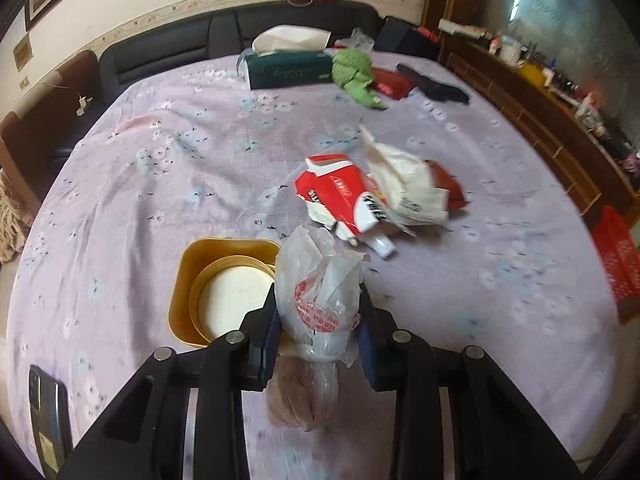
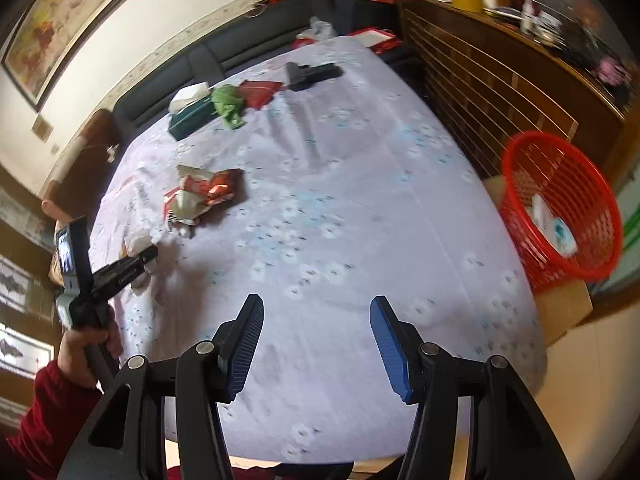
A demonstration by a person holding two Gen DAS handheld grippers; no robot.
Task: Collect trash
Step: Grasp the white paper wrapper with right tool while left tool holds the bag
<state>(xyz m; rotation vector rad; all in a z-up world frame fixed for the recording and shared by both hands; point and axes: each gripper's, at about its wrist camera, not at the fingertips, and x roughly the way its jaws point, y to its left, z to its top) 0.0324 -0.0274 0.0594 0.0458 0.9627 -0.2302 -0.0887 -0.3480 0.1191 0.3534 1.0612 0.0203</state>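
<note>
My left gripper is shut on a crumpled white plastic bag with red print, held just above the lilac floral bedsheet. A pile of red and white wrappers lies beyond it; it also shows in the right wrist view. My right gripper is open and empty over the sheet's near part. A red mesh trash basket stands off the bed's right edge with a white packet inside. The left gripper appears at the left of the right wrist view.
A gold tin with a white inside sits left of the held bag. A black phone lies at the near left. A green tissue box, green cloth, red pouch and black item lie far. A wooden cabinet stands right.
</note>
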